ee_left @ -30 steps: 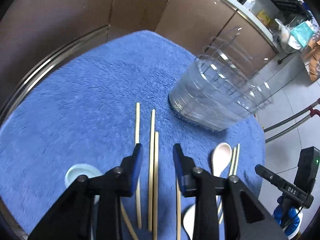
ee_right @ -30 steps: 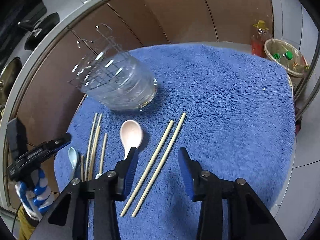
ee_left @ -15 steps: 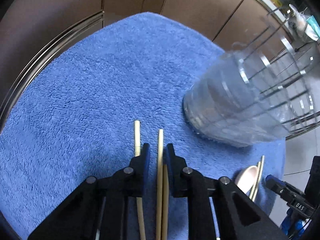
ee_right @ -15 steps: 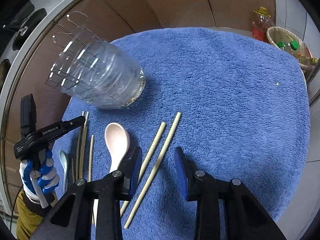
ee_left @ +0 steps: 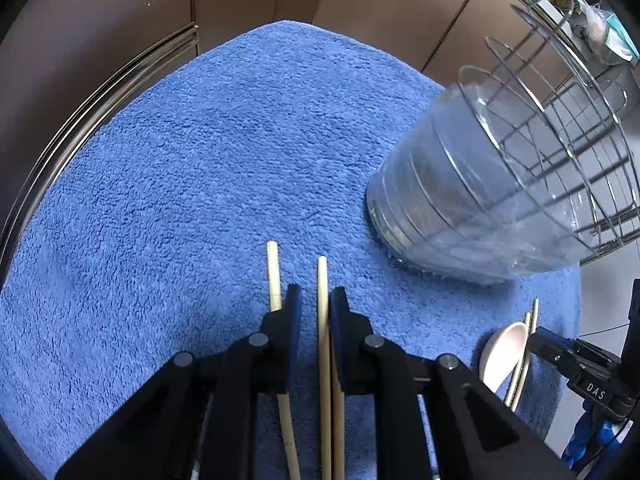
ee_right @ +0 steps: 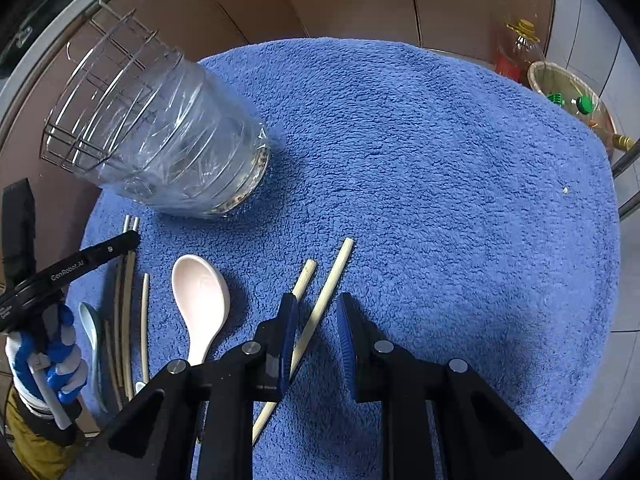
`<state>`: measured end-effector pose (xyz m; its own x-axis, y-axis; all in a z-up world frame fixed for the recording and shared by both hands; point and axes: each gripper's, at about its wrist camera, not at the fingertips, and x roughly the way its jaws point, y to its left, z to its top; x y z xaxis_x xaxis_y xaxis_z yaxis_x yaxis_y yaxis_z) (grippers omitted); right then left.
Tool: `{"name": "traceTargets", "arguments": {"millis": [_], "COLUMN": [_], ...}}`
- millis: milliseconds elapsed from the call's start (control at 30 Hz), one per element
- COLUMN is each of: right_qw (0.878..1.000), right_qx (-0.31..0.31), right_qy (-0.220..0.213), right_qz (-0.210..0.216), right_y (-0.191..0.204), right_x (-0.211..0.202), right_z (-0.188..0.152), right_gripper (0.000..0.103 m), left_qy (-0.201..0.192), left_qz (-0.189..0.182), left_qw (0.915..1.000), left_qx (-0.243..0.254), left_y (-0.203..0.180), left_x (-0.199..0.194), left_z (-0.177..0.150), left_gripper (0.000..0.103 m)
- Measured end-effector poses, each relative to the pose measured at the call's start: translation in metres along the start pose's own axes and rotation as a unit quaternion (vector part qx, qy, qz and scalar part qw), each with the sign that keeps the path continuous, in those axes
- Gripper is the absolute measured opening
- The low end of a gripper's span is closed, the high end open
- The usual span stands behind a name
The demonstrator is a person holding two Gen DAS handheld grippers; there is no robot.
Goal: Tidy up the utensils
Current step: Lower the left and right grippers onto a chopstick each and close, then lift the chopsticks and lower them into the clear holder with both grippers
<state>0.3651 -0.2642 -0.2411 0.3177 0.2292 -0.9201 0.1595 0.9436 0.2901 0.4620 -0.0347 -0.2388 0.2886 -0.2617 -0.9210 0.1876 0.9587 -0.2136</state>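
Observation:
My left gripper (ee_left: 314,300) is nearly closed around a pale chopstick (ee_left: 322,280) lying on the blue towel (ee_left: 200,140); a second stick lies beside it in the gap and another chopstick (ee_left: 273,272) lies just left of the left finger. My right gripper (ee_right: 318,308) is open low over the towel, with one chopstick (ee_right: 334,276) between its fingers and another (ee_right: 305,276) at the left finger. A pink spoon (ee_right: 200,300) lies left of it. A clear wire-framed utensil holder (ee_right: 160,140) stands behind; it also shows in the left wrist view (ee_left: 480,184).
A light blue spoon (ee_right: 90,320) and several thin chopsticks (ee_right: 128,300) lie at the towel's left edge under the left gripper body (ee_right: 60,276). Brown cabinets stand behind. Bottles and a basket (ee_right: 568,92) sit beyond the towel's far right.
My left gripper closed from wide open onto the chopstick and moved forward. My right gripper moved forward and lower over the pair of chopsticks, its fingers narrowing slightly.

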Motion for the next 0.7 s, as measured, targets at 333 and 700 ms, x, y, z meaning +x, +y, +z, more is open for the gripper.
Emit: {"name": "traceTargets", "arguments": {"millis": [333,700], "right_qw": [1.000,0.998], "right_qx": [-0.001,0.016], "right_qy": [-0.008,-0.045], "right_qz": [-0.012,0.032], "right_y": [-0.005,-0.019], "right_x": [-0.002,-0.029], "right_z": [-0.003,-0.012], "right_gripper": [0.009,0.006], "left_qy": [0.002,-0.051], "left_qz": [0.022,0.008], "left_qw": [0.9997,0.9985], "left_qx": [-0.003,-0.019], "left_y": [-0.004,-0.001], "left_x": [0.003,-0.028], "left_z": [0.004,0.001], "left_gripper": [0.005,0.004]}}
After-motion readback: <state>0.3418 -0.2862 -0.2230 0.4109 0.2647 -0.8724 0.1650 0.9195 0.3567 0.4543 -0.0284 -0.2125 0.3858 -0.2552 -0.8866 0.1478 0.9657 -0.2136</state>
